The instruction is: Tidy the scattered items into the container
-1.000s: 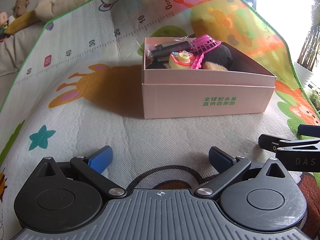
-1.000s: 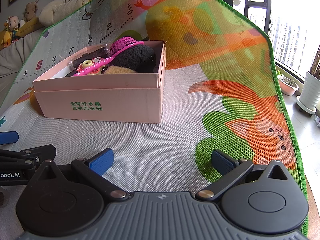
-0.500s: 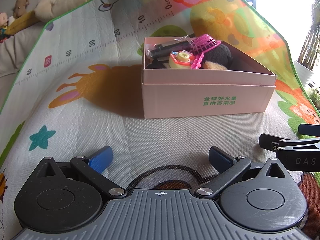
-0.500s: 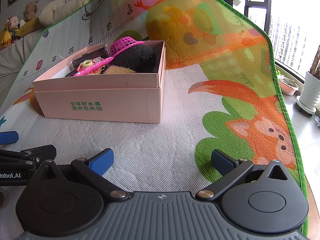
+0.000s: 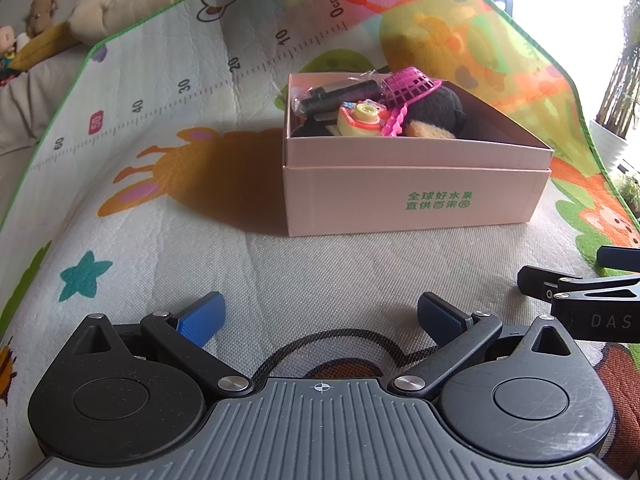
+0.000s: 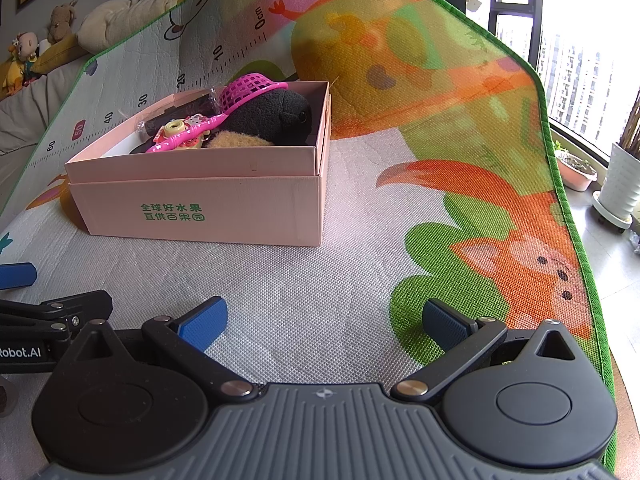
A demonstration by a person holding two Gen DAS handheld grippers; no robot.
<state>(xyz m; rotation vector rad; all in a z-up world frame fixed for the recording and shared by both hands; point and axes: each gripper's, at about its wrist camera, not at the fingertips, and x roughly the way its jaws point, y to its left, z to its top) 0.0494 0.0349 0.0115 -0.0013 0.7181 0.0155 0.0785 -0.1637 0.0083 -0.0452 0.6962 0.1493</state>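
A pink cardboard box (image 5: 416,196) (image 6: 200,200) with green lettering sits on the play mat. Inside lie a black plush toy (image 5: 436,110) (image 6: 276,116), a pink plastic net scoop (image 5: 408,86) (image 6: 244,88), a small yellow toy camera (image 5: 360,118) (image 6: 176,128) and a black item in a clear bag (image 5: 340,92). My left gripper (image 5: 320,314) rests low on the mat in front of the box, open and holding nothing. My right gripper (image 6: 324,320) is open too, beside it to the right of the box's front, with nothing between its fingers. Each gripper shows at the edge of the other's view.
The colourful play mat (image 5: 160,208) (image 6: 460,208) covers the surface and curls up behind the box. Plush toys and a cushion (image 6: 116,20) lie on a sofa at the back left. Plant pots (image 6: 620,184) stand on the floor by the window at the right.
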